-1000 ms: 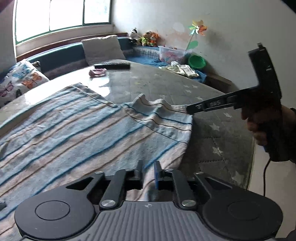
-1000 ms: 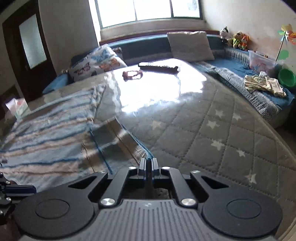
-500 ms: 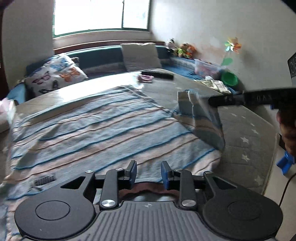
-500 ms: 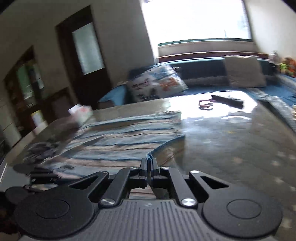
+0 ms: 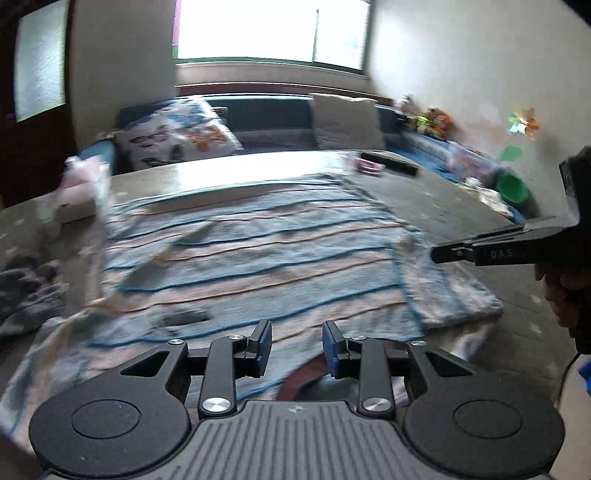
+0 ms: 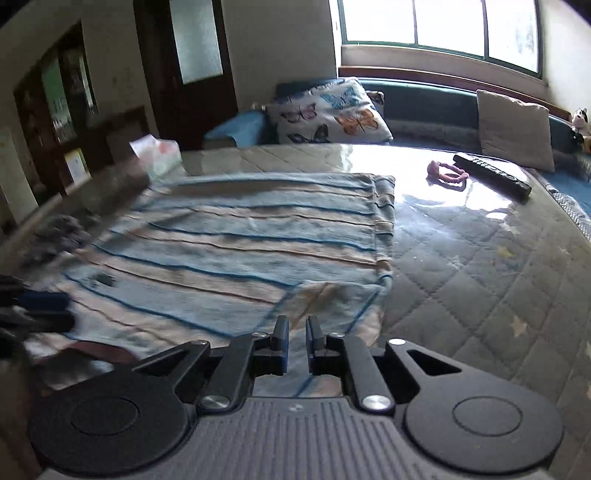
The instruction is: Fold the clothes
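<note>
A striped blanket (image 6: 258,236) is spread on the bed (image 6: 480,266), one corner folded over. The left tool (image 5: 297,343) is held apart and empty; the right tool (image 6: 296,334) is opening, nothing clamped between its jaws.

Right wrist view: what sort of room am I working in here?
Most likely a bedroom at home: a quilted mattress with the striped cloth spread on it, a butterfly pillow near the window.

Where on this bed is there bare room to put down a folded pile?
Free: the quilted stretch right of the striped blanket, short of the remote and pink band. Crowded: the left edge, with crumpled clothes and tissues.
</note>
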Available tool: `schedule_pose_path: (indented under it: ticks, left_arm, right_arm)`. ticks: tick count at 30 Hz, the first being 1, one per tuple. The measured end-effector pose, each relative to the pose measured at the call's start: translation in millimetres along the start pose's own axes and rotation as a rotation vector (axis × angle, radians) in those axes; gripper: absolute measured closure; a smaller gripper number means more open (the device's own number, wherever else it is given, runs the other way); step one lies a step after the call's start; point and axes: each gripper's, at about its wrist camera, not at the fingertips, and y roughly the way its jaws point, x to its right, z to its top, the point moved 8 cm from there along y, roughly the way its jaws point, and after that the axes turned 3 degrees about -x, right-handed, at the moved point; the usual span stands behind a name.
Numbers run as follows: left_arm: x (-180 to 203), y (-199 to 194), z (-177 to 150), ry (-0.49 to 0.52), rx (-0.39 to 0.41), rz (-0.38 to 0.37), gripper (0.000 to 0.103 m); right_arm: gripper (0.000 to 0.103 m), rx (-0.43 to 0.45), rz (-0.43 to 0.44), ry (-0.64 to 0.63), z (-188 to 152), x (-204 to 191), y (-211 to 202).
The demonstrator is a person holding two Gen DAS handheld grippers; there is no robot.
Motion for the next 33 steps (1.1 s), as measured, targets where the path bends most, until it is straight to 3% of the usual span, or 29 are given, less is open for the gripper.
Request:
schedule_pose_path:
  ticks: [6, 16, 21, 27, 30, 33]
  left_arm:
    - [-64, -25, -15, -0.139, 0.013, 0.149, 0.070]
    - [-173, -69, -63, -0.424, 0.008, 0.441, 0.072]
    - [-189, -74, -78, -0.531, 0.001, 0.454, 0.072]
    - [-190, -63, -80, -0.563, -0.003, 0.422, 0.074]
    - [-192, -63, -79, -0.578, 0.014, 0.402, 0.095]
    - [-195, -66, -78, -0.587, 0.035, 0.383, 0.101]
  right_arm:
    - [0.086, -0.047, -0.078, -0.050, 3, 12, 35]
    - [0.078, -0.067, -0.034, -0.086, -14, -14, 10]
    - [0.078, -0.080, -0.010, -0.089, -23, -29, 2]
    - [0.078, -0.087, 0.001, -0.108, -23, -39, 2]
    - [0.078, -0.085, 0.043, -0.148, -18, -57, 3]
    - [0.076, -0.084, 0.106, -0.211, -12, -85, 6]
